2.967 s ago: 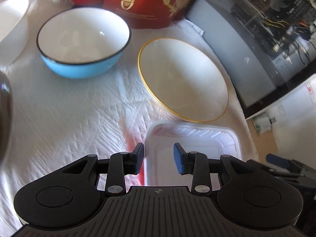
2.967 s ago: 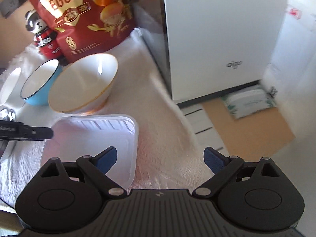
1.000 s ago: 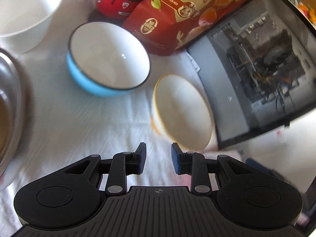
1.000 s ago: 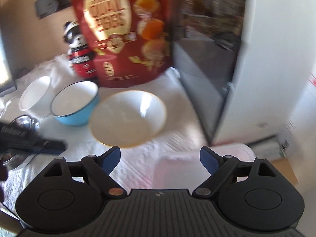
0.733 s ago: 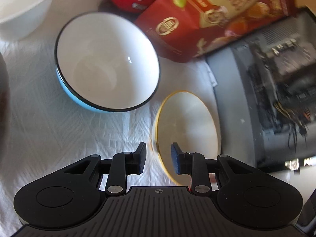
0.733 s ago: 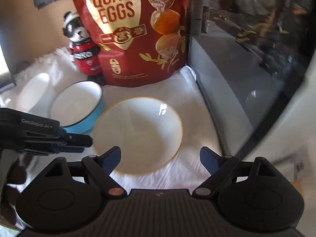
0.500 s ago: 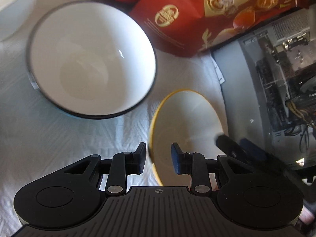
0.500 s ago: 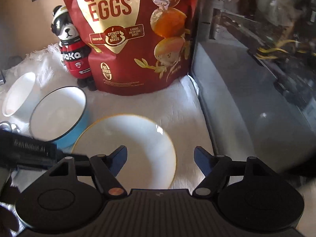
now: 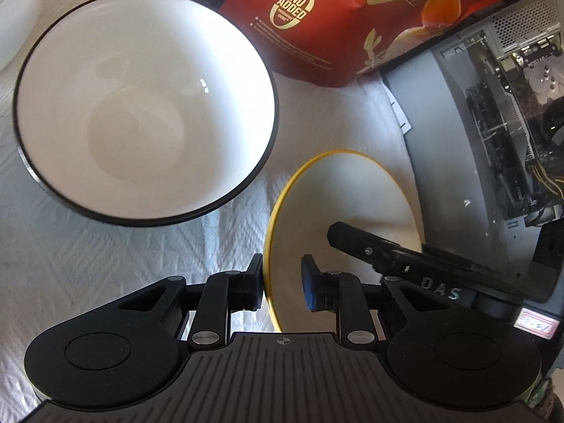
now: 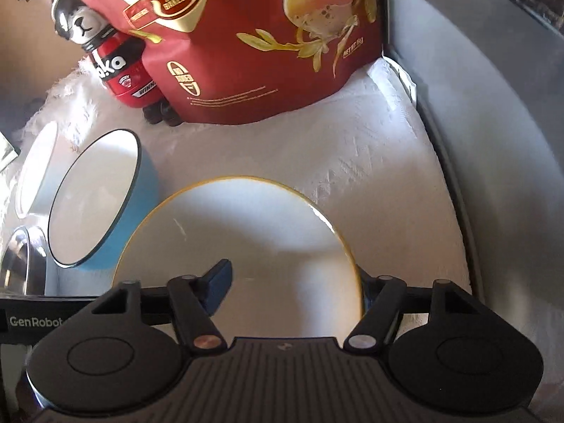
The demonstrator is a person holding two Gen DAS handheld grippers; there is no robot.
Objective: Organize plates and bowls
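A white bowl with a yellow rim (image 9: 349,197) (image 10: 246,239) sits on the white cloth. My left gripper (image 9: 282,283) is open, its fingers straddling the bowl's near-left rim, left finger outside, blue pad inside. My right gripper (image 10: 294,287) is open and straddles the bowl's right rim, left finger inside, right finger outside; it also shows in the left wrist view (image 9: 387,250). A blue bowl with a black rim (image 9: 144,105) (image 10: 95,197) stands to the left. A plain white bowl (image 10: 35,169) lies further left.
A red quail-egg bag (image 10: 253,35) and a red dog-shaped bottle (image 10: 116,60) stand at the back. A grey computer case (image 9: 493,123) borders the cloth on the right. A steel dish (image 10: 21,264) lies at the left.
Both grippers have moved forward to the yellow-rimmed bowl and now straddle its rim. The right gripper has narrowed a little. The white tray has dropped out of view.
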